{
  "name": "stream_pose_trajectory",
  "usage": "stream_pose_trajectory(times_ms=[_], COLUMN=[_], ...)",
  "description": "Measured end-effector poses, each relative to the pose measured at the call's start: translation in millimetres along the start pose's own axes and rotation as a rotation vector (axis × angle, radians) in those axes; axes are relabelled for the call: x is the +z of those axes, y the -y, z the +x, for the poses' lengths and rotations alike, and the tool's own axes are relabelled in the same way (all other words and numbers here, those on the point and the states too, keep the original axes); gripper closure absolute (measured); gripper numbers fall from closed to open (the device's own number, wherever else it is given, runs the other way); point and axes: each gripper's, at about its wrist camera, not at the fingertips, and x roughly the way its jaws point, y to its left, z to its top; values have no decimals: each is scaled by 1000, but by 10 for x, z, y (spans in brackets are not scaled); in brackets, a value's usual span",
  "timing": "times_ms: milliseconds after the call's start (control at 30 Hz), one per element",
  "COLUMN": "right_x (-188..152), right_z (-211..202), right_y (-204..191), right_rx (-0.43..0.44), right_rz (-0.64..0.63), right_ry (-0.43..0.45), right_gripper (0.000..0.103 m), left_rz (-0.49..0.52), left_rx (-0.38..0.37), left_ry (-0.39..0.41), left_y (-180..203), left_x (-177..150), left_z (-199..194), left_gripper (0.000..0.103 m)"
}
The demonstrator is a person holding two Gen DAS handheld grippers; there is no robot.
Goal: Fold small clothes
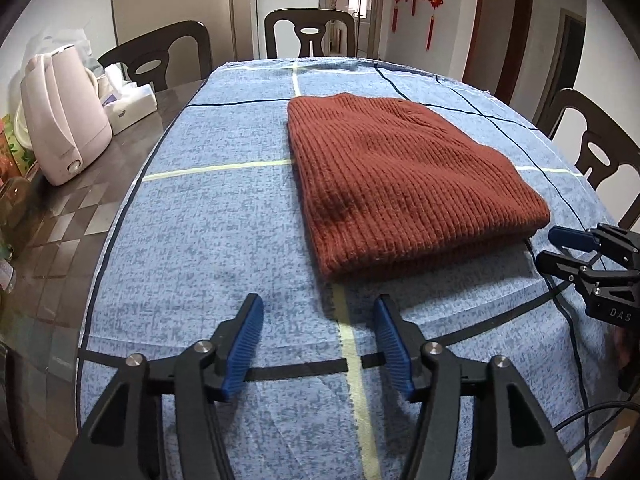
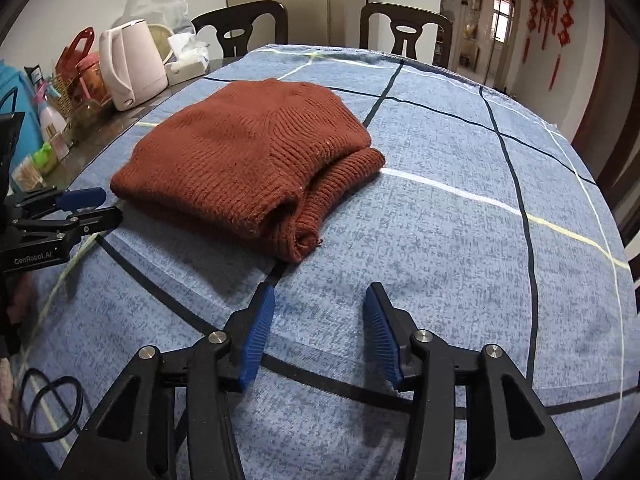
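Seemingly past the last fold: from the left wrist, rust-red knit sweater (image 1: 404,184) folded into a thick rectangle on the blue checked tablecloth (image 1: 224,240), just beyond the left gripper (image 1: 320,316), jaws apart and empty; right gripper (image 1: 560,250) beside the bundle's near right corner, parted too. From the right wrist, same sweater (image 2: 248,168) ahead, a rolled edge showing, right gripper (image 2: 320,312) spread with nothing between. Next, probably: squaring that loose edge, or backing off.

Ribbed knit sweater (image 1: 400,184); matt woven tablecloth (image 1: 224,240).
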Motion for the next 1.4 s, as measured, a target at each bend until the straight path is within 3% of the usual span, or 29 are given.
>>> stream_pose_trajectory(times_ms=[700,1400], right_x=[-6,-1], right_z=[3,7], right_y=[0,3], right_rx=[-6,-5], right_rz=[0,1], right_ry=[1,0], right_gripper=[50,50], left_rz=[11,12], left_rx=[7,9], left_ry=[-5,-6], left_y=[27,28], left_x=[-11,-7], left_z=[25,32], left_gripper=[30,29])
